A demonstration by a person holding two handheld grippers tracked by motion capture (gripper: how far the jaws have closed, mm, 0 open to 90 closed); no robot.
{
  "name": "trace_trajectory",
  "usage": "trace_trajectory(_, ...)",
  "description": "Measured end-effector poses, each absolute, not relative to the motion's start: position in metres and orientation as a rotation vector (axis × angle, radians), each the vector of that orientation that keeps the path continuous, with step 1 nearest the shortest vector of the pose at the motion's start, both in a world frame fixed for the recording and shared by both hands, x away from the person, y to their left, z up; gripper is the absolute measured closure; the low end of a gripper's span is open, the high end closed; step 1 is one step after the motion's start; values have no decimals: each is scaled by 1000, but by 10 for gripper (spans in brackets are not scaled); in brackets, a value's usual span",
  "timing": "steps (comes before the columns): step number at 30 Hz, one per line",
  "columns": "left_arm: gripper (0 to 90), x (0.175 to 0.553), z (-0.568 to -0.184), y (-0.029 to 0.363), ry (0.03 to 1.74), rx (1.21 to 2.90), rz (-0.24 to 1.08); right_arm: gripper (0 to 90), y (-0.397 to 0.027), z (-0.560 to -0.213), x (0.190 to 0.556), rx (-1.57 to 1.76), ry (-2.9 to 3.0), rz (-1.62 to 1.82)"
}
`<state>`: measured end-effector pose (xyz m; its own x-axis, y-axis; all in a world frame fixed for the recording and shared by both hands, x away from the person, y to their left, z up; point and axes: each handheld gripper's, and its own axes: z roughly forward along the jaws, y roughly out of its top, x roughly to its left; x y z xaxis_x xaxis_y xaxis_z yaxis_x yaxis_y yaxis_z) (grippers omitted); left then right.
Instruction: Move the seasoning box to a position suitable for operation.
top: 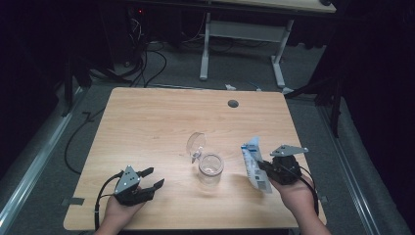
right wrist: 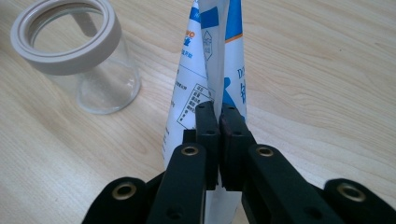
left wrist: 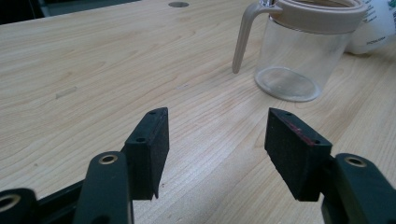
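My right gripper is clamped tight on the edge of a white and blue pouch, its two pads squeezing the thin seam flat between them, so the pouch stands up off the table with its top pointing away from me. I judge I'm holding it by the side seam like this so I can tip its top toward the glass jar, which stands just to the pouch's left near the middle of the table, apart from it and not touching. The jar's clear lid is swung up and back on its hinge, leaving the beige-rimmed mouth open to take whatever comes out (the jar looks empty from what I can see through the glass). My left gripper rests low over the near left part of the table with its jaws spread wide and nothing between them; I'd say it waits there, aimed at the jar, to steady it if needed. Counting up: one pouch, one jar with one lid, two grippers, and one small round hole in the far part of the tabletop.
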<state>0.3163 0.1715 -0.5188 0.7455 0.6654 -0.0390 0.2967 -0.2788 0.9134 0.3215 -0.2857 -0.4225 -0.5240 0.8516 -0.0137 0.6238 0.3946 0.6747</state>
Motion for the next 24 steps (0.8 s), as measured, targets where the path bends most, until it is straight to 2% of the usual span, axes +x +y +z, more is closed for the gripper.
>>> trace_trajectory(24, 405, 316, -519, 171, 734, 1872, 420, 890, -271, -404, 327, 1251, 2476, 725)
